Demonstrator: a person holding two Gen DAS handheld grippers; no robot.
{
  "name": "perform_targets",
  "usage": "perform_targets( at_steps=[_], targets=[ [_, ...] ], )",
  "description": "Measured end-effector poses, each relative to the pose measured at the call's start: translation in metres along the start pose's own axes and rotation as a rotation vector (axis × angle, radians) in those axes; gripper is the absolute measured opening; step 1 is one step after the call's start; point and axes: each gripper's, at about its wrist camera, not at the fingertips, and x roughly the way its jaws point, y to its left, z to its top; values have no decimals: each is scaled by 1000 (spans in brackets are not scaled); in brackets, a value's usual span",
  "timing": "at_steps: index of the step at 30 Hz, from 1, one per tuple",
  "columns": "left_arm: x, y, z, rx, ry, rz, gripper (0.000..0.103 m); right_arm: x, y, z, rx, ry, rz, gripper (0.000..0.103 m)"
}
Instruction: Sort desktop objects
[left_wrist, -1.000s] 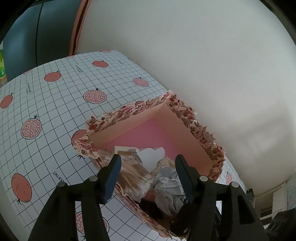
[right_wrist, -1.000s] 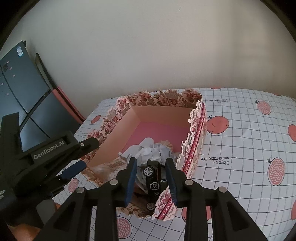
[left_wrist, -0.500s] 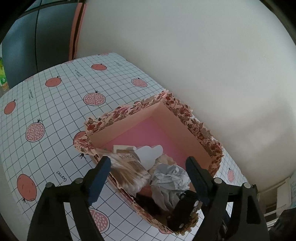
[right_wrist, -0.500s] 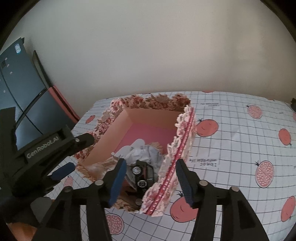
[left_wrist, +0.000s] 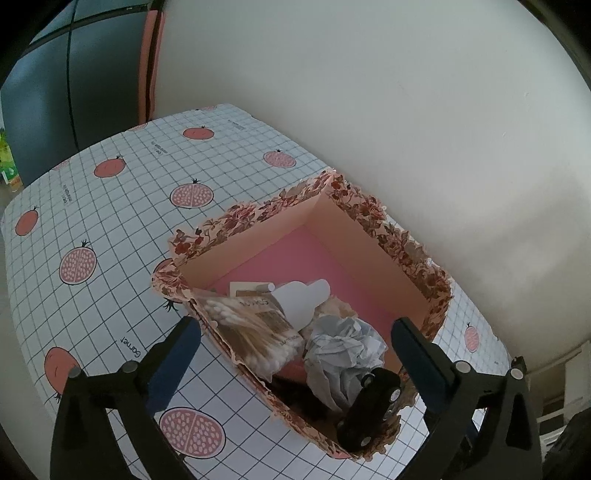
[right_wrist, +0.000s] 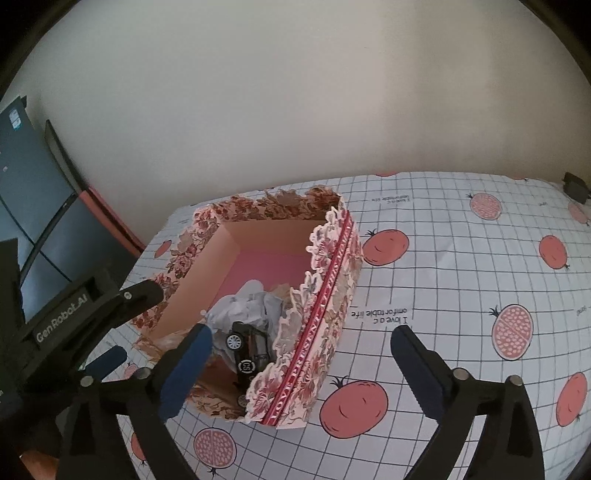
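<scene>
A floral paper box with a pink floor sits on the counter, close to the pale wall, holding the sorted items at its near end: a packet of cotton swabs against the left wall, a white bottle lying beside it, a crumpled grey paper ball in the middle, and a black toy car tipped on its side in the near right corner. The left hand-held gripper hangs over that end, its jaws just opened wide apart and clamped on nothing. The right hand-held gripper stands equally spread, jaws likewise just opened, one blue pad over the box and the other over the pomegranate-print cloth, the toy car lying free below it
</scene>
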Motion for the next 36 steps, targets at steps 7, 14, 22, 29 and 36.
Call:
perform_targets(
  at_steps=[7, 14, 22, 29, 36],
  targets=[
    [3, -3, -1, 30, 19, 24, 103, -2, -4, 0, 8, -2, -14, 103],
    [3, -7, -4, 71, 38, 31, 103, -10, -4, -1, -3, 4, -32, 103],
    [-18, -13, -13, 124, 40, 2, 103, -46, -6, -5, 14, 6, -24, 103],
    [-48, -15, -46, 221, 43, 1, 103, -85, -15, -29, 11, 31, -67, 103],
    [-87, -18, -81, 305, 48, -9, 103, -130, -21, -50, 2, 13, -113, 103]
  ],
)
